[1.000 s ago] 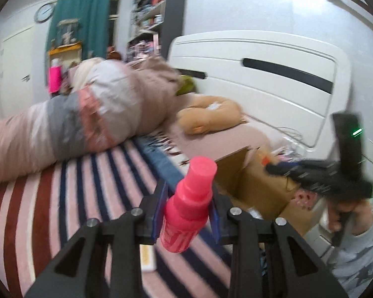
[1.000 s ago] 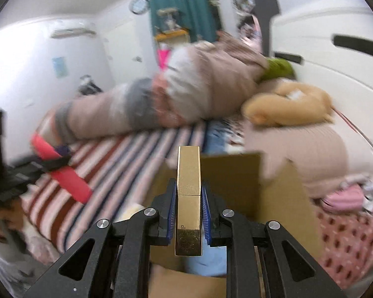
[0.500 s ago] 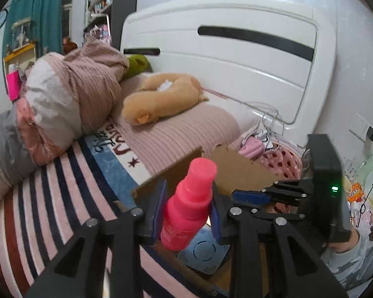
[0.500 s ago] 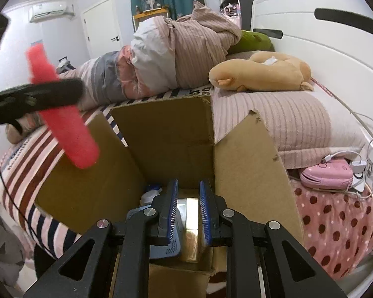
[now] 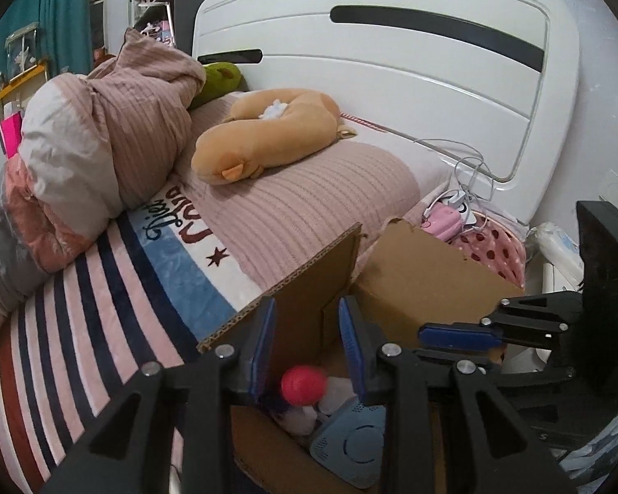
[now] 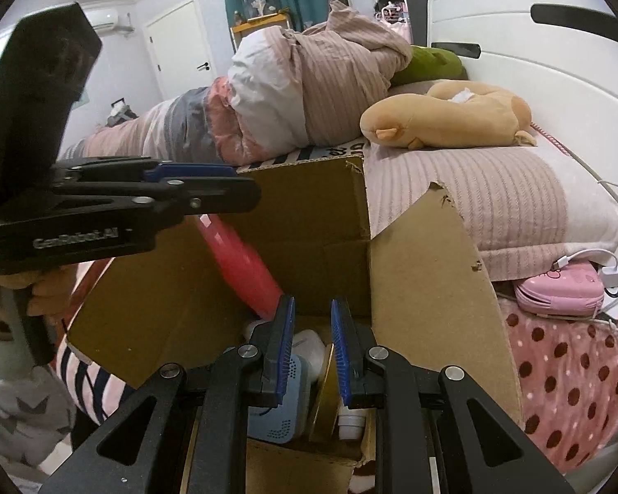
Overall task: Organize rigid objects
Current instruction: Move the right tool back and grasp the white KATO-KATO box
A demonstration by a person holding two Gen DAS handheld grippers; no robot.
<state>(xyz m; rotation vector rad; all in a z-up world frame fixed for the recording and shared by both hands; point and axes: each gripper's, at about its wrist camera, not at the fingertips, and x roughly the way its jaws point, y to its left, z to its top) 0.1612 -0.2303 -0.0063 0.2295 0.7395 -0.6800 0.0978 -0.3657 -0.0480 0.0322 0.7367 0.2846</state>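
Observation:
An open cardboard box [image 5: 424,280] [image 6: 428,271] stands against the bed. My left gripper [image 5: 307,346] is open above the box; the pink spray bottle [image 5: 303,385] lies below it, its cap showing. In the right wrist view the pink bottle [image 6: 239,263] slants down into the box under the left gripper [image 6: 210,183]. My right gripper [image 6: 312,350] is open and empty over the box. The gold rectangular item [image 6: 323,391] stands in the box beside a blue device [image 6: 282,411] [image 5: 350,448] and white items [image 6: 309,346].
The bed carries a striped blanket [image 5: 82,308], a bundled duvet [image 5: 103,131], a pink pillow [image 5: 309,201] and a tan plush [image 5: 268,136]. A white headboard [image 5: 391,61] rises behind. A pink case with cables [image 6: 560,288] lies right of the box.
My left gripper opened and the pink bottle dropped into the box. My right gripper stayed open over the box with the gold item lying inside.

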